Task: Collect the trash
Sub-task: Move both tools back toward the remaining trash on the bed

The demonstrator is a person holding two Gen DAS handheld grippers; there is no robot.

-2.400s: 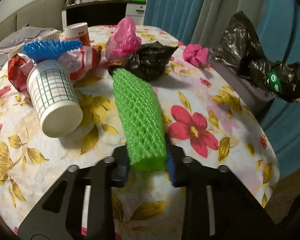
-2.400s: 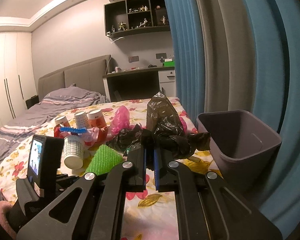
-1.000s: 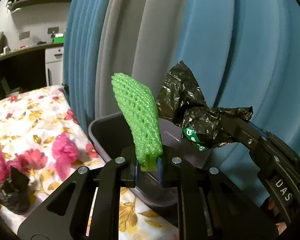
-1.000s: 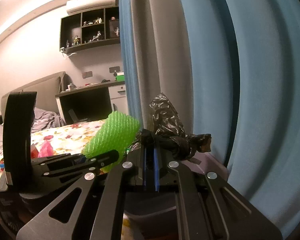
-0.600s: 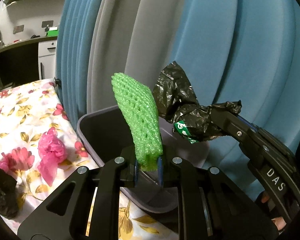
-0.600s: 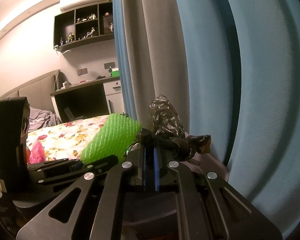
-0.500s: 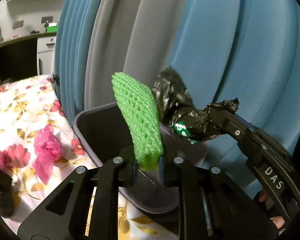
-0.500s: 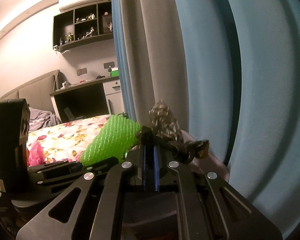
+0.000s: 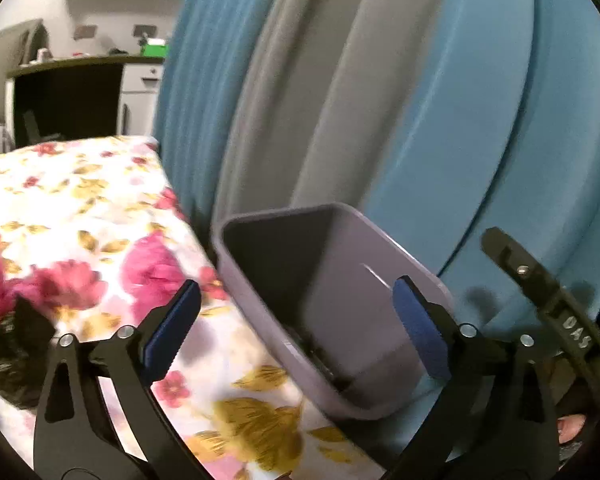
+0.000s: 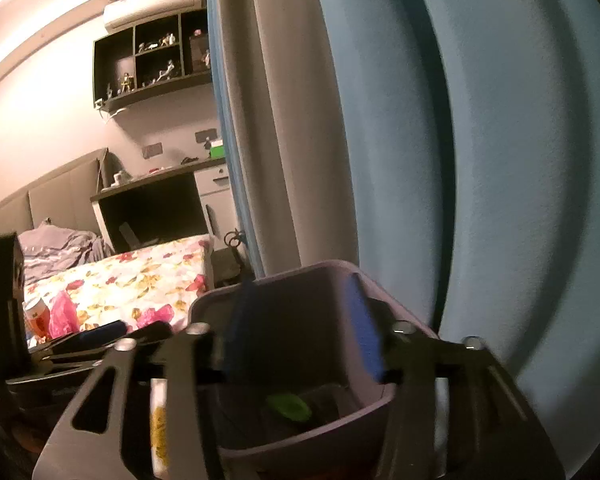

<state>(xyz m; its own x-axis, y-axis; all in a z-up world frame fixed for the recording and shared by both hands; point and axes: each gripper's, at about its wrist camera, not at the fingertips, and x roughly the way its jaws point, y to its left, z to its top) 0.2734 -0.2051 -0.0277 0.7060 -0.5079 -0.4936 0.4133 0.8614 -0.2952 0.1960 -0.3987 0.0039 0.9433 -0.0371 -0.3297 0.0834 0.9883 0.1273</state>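
The grey trash bin (image 9: 340,276) stands beside the floral table, against the blue curtain. My left gripper (image 9: 296,328) is open and empty in front of the bin. My right gripper (image 10: 304,332) is open and empty right above the bin (image 10: 268,292). The green foam net (image 10: 288,406) lies at the bottom of the bin with dark plastic beside it. The right gripper's body shows at the right of the left wrist view (image 9: 556,312).
The floral tablecloth (image 9: 80,216) holds a crumpled black bag (image 9: 16,344) at the left edge. Pink plastic bags (image 10: 64,316) and a cup (image 10: 36,312) sit on the table. A blue and grey curtain (image 9: 420,100) hangs behind the bin. A bed and desk stand far behind.
Both grippers have opened. The green foam net and the black bag have dropped out of them into the bin.
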